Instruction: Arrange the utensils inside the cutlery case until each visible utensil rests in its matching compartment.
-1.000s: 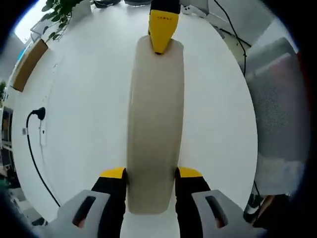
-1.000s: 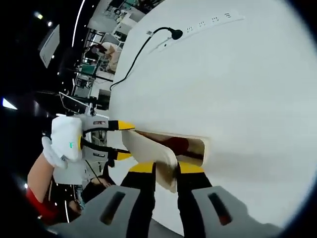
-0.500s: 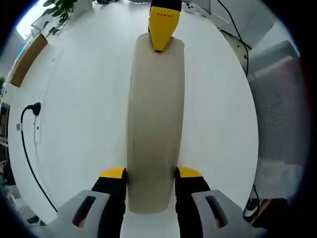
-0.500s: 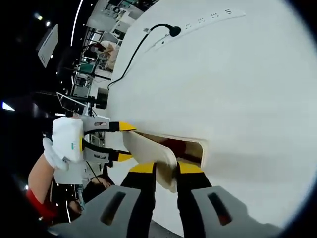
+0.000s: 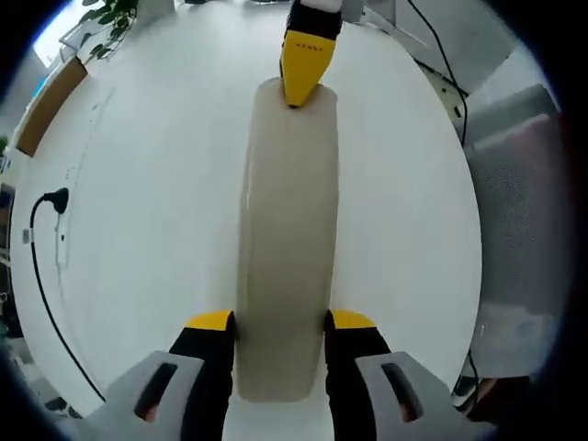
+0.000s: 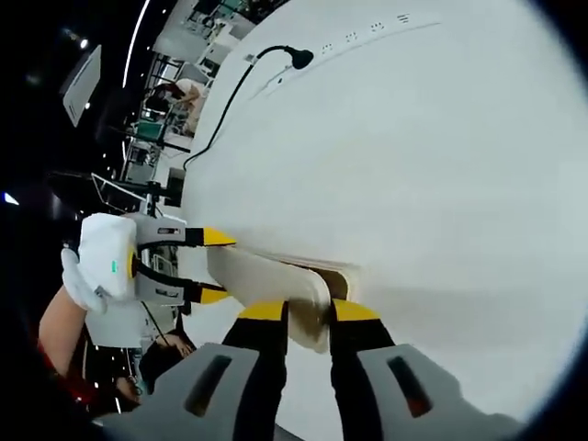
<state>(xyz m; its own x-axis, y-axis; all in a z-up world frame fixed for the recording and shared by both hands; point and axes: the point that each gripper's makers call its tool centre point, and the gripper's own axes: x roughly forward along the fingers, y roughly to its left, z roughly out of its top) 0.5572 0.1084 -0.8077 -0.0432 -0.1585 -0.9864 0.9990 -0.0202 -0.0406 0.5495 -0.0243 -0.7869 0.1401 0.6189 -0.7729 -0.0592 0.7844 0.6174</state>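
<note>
A long beige cutlery case lid runs straight away from me in the left gripper view, and my left gripper is shut on its near end. At its far end a yellow fingertip of my right gripper clamps it. In the right gripper view my right gripper is shut on the lid, with my left gripper holding the opposite end at the left. Under the lid a thin dark slit of the case interior shows; any utensils are hidden.
Everything rests on a white table. A black plug and cable lie by a white power strip near one edge. A cardboard box and a plant sit at the far corner. A grey chair stands beside the table.
The lid has come down closer to the case: the dark reddish opening under it has narrowed to a slit. Both grippers keep their hold.
</note>
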